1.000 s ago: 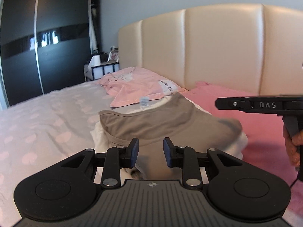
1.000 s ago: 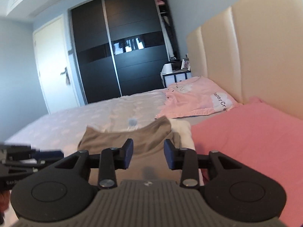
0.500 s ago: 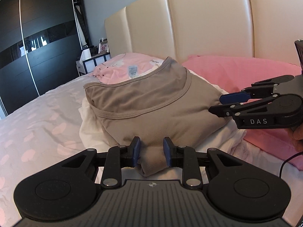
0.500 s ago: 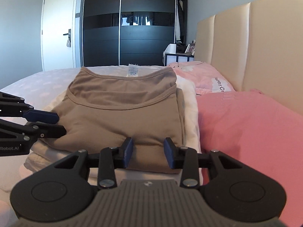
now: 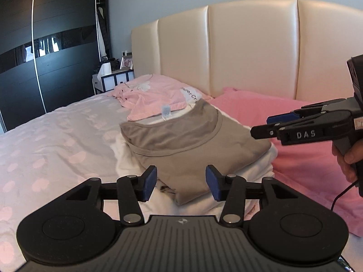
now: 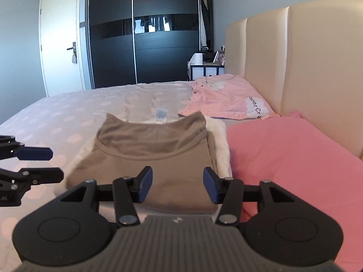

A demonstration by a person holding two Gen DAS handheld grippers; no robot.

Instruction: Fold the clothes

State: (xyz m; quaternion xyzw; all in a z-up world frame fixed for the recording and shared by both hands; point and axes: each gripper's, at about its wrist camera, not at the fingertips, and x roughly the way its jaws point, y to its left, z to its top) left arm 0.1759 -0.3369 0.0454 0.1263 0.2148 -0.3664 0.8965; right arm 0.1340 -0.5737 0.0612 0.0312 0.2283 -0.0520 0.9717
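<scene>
A folded taupe shirt (image 5: 192, 145) (image 6: 154, 154) lies on top of a folded white garment (image 5: 256, 172) (image 6: 221, 140) on the bed. My left gripper (image 5: 181, 187) hovers just short of the shirt's near corner, its jaws opening, and nothing sits between the pads. My right gripper (image 6: 177, 187) stands over the shirt's near edge, its jaws also opening and empty. In the left wrist view the right gripper (image 5: 263, 128) shows side-on at the shirt's right edge, held by a hand (image 5: 347, 158). The left gripper (image 6: 54, 163) shows at the left of the right wrist view.
An unfolded pink shirt (image 5: 156, 99) (image 6: 226, 99) lies near the cream headboard (image 5: 249, 52). A pink pillow (image 5: 301, 140) (image 6: 288, 158) lies right of the pile. The bedspread (image 5: 50, 140) has pale pink dots. A black wardrobe (image 6: 145, 29) and a bedside table (image 6: 204, 68) stand beyond.
Both grippers were closed on the taupe shirt's near edge half a second ago. They have let go, their jaws have spread, and both have pulled back and risen; the shirt lies flat on the pile.
</scene>
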